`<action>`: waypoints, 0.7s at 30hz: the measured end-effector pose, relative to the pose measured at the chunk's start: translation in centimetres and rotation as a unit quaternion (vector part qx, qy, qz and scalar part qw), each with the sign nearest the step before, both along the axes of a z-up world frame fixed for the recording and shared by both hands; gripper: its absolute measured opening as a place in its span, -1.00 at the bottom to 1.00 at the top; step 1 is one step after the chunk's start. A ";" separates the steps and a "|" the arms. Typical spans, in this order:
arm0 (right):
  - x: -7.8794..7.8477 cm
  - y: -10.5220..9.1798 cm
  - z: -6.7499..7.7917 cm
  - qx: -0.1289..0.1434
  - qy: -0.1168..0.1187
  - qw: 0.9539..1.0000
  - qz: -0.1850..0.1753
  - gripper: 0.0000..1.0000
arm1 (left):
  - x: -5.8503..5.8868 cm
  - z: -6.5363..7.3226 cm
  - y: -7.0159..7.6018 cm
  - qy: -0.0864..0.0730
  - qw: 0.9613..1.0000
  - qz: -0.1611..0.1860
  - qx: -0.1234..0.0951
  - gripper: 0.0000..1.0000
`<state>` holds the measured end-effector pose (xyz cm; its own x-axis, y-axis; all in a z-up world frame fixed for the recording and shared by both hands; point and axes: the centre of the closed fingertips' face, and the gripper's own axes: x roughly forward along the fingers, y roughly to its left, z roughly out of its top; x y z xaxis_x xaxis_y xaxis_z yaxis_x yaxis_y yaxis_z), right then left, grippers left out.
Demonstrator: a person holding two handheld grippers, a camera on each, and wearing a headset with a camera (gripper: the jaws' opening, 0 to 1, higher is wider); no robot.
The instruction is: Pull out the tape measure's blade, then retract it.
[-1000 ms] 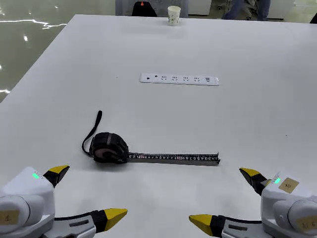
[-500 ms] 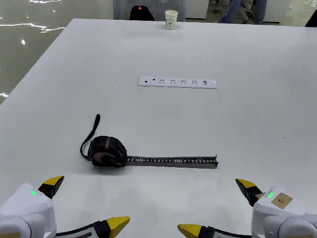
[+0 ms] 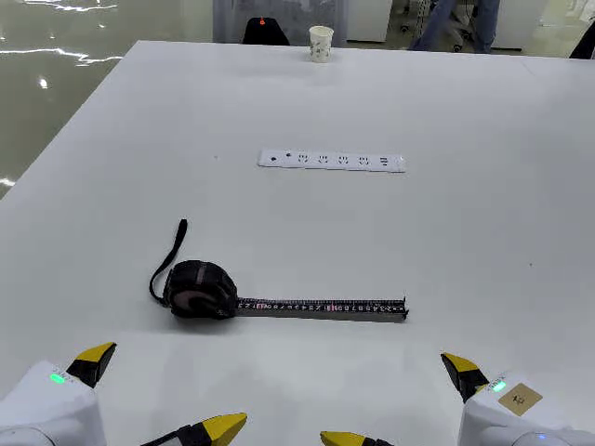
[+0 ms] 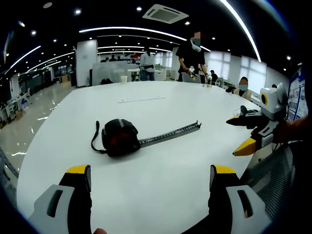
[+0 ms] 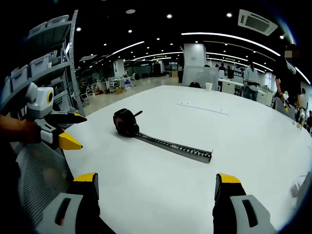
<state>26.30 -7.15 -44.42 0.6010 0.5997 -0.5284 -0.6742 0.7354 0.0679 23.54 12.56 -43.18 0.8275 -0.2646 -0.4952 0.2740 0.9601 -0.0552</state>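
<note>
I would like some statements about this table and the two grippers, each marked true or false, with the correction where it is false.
1. The blade of the tape measure lies pulled out on the table. True.
2. The left gripper is shut on the tape measure. False: it is open, apart from it.
3. The power strip lies beyond the tape measure. True.
4. The paper cup stands beside the blade's tip. False: it stands at the table's far edge.
5. The right gripper is open, holding nothing. True.
</note>
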 end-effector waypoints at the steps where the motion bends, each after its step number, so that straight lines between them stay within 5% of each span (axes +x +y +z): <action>1: 0.0 0.0 0.0 0.000 0.000 1.000 -0.001 0.98 | 0.0 0.0 -0.1 0.000 1.000 -0.001 0.000 0.98; 21: -0.1 -0.1 0.2 -0.001 0.002 1.000 -0.013 0.98 | 0.0 0.1 0.0 -0.002 1.000 0.006 0.001 0.98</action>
<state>26.22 -7.25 -44.17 0.6144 0.5832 -0.5314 -0.6543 0.7530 0.0698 23.50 12.54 -43.11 0.8321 -0.2544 -0.4929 0.2632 0.9633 -0.0529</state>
